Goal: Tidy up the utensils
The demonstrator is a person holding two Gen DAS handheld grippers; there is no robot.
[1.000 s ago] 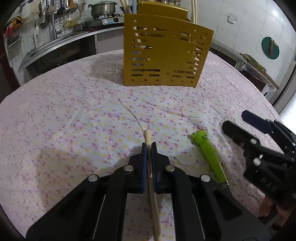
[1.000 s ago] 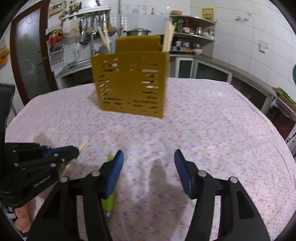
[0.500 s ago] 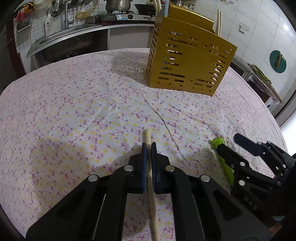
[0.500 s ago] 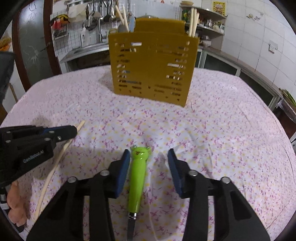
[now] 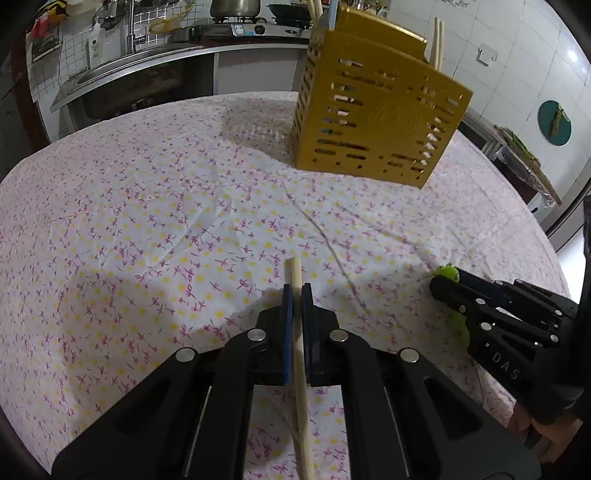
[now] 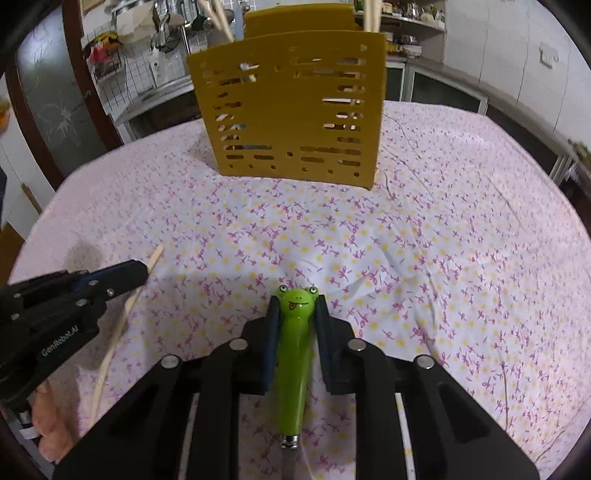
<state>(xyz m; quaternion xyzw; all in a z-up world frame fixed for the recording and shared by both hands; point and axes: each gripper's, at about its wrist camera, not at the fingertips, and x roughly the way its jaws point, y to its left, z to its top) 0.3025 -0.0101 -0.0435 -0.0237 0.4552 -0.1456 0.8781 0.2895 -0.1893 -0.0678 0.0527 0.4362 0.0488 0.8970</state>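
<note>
Wooden chopstick (image 5: 300,354) clamped in left gripper (image 5: 296,295); right gripper (image 6: 296,308) closing around green frog-handled utensil (image 6: 293,354)

White tiled walls (image 5: 517,29), steel sink counter (image 5: 147,70), possibly stove behind

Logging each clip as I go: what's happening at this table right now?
A person is tidying utensils with a hand-held tool in each hand. The left tool is shut on a wooden chopstick. The right tool is closing around a green frog-faced handle lying on the floral tablecloth; its pads look to be at the handle's sides. The yellow slotted utensil holder stands farther back, with chopsticks already in it.
</note>
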